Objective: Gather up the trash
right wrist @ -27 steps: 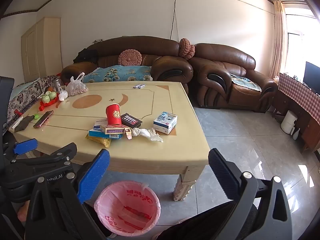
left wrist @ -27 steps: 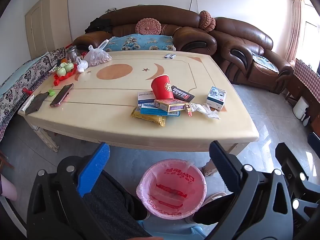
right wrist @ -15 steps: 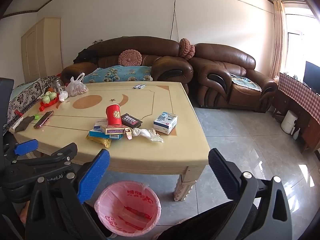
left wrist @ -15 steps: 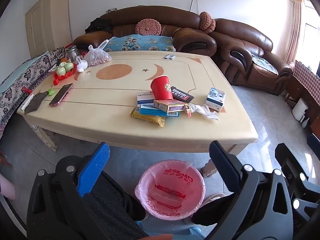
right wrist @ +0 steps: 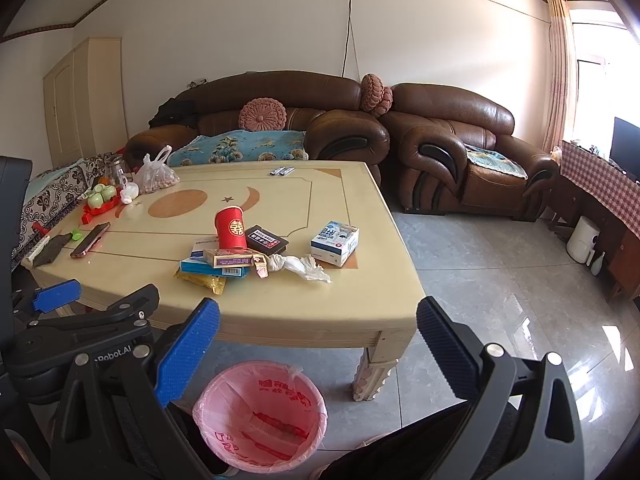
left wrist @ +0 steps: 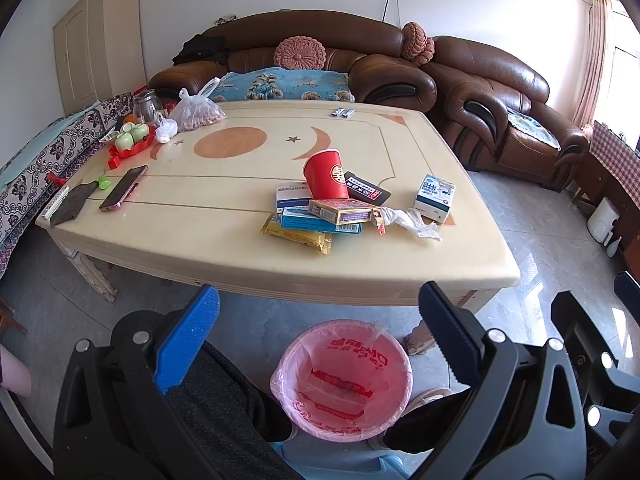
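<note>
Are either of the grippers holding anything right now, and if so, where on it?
Nothing is held. The left gripper and right gripper are both open, with empty fingers.

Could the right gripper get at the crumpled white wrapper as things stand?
Probably yes: the right gripper is open and empty, and the crumpled white wrapper lies uncovered near the table edge, nothing between them.

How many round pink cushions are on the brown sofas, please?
2. One round pink cushion leans against the long sofa backrest. The second cushion sits on top where the long sofa meets the armchair. Others may be hidden.
</note>
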Tool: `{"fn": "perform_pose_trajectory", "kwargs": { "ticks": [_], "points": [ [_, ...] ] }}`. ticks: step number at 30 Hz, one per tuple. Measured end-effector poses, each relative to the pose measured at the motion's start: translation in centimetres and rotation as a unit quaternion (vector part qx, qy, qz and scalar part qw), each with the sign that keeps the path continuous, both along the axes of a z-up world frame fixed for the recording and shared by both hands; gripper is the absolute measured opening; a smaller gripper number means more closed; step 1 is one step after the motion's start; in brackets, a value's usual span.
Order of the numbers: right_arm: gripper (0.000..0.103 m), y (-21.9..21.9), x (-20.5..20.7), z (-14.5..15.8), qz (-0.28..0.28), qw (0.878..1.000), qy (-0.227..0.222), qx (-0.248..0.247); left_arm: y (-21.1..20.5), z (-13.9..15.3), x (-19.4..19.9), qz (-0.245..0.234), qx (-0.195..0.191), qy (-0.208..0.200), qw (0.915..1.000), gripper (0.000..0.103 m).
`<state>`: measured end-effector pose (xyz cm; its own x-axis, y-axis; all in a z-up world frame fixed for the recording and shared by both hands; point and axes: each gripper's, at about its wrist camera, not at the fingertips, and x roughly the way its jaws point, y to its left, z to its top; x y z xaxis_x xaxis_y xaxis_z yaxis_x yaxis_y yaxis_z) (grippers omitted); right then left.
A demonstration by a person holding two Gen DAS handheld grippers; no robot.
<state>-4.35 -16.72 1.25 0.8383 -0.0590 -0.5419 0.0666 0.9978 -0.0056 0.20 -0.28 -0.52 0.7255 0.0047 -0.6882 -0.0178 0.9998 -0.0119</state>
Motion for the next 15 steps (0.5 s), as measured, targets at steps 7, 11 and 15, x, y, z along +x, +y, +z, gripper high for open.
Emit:
{"fn": "perform_pose_trajectory", "kwargs": {
  "ticks": [7,11,15],
  "points": [
    [0.097,-0.09,-0.07,0.00,0.002,1.000,0.000,0.003,0.08,0.34,0.04,0.000,-0.001,-0.004,1.0000,0.098],
    [0.097,-0.05,0.09,0.25,0.003,1.000,-0.001,0.004,0.12,0.49,0.00,0.001,-0.003,-0.006,1.0000,0.098],
    [0.097,0.07,0.13,0.43,0.003,1.000,-0.001,0.003,0.16,0.71,-0.05,0.002,-0.003,-0.009,1.0000,0.098]
  ]
}}
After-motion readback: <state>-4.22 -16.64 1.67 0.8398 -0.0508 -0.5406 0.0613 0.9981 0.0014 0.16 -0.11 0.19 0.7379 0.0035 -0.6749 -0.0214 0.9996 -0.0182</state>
